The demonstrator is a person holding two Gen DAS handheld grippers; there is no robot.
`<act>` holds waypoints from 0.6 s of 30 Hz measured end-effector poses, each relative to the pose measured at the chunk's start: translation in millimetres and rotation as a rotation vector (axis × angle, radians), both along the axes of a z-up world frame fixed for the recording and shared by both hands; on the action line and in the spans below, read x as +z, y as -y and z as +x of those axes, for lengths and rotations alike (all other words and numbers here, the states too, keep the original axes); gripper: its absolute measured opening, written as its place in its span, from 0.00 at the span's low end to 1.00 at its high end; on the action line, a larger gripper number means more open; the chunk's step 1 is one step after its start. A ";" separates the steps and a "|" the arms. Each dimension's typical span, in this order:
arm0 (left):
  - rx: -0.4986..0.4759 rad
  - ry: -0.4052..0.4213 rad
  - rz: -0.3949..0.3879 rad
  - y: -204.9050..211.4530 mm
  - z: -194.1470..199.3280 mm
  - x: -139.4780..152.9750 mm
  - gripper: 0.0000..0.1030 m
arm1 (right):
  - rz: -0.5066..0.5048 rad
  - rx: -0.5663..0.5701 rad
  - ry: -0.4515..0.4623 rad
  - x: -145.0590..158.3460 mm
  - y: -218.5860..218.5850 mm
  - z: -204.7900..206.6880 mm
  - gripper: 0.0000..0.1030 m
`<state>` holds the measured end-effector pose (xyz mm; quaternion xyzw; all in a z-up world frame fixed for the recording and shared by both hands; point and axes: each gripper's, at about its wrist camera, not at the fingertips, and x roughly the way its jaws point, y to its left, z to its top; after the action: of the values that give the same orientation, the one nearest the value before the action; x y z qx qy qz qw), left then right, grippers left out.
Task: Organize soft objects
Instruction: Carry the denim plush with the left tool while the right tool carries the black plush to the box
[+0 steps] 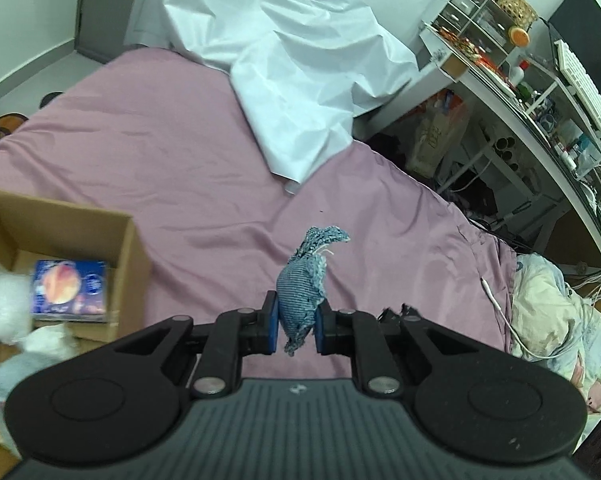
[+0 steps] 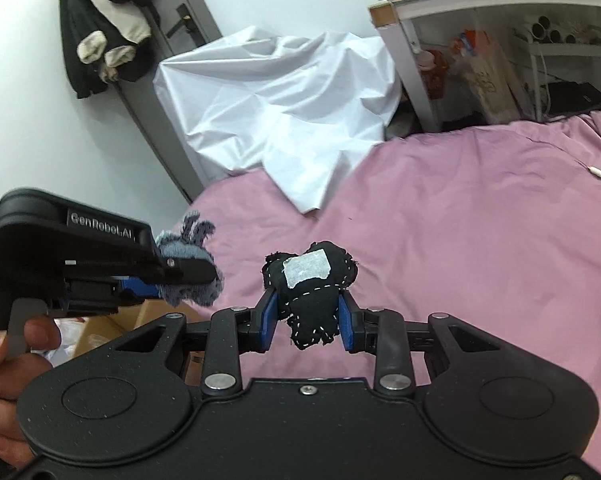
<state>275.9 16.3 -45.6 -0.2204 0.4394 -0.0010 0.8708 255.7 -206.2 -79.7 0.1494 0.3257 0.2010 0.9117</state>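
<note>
left gripper point(image 1: 296, 324) pinches the blue pouch point(image 1: 302, 300), right gripper point(image 2: 308, 318) the black pouch point(image 2: 310, 280); box point(image 1: 128, 248) lower left awaits both.

home bedroom, pink-sheeted bed point(image 1: 188, 152), cluttered desk point(image 1: 532, 120)

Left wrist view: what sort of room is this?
Most likely a bedroom: a bed with a pink sheet, a cluttered desk with a keyboard beside it, and clothes hanging by the door.

Blue striped pouch point(image 1: 300, 300), black white-stitched pouch point(image 2: 312, 300), pink bedsheet point(image 1: 160, 152).
</note>
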 end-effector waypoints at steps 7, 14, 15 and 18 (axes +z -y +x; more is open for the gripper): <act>0.011 0.008 -0.006 -29.9 -28.0 17.5 0.16 | 0.022 0.032 0.051 14.6 -18.3 -13.4 0.30; 0.047 0.015 0.021 -69.2 -58.5 30.3 0.16 | 0.060 0.089 0.081 28.2 -45.5 -24.6 0.30; 0.055 0.014 0.027 -73.2 -61.6 31.5 0.16 | 0.067 0.098 0.082 29.5 -49.9 -26.3 0.30; 0.086 0.011 0.050 -88.5 -71.4 34.8 0.16 | 0.086 0.136 0.084 36.1 -64.2 -31.4 0.30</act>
<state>204.5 104.8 -10.8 -0.2172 0.4247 0.0460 0.8777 224.2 -142.0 -43.6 0.1574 0.2875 0.2822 0.9016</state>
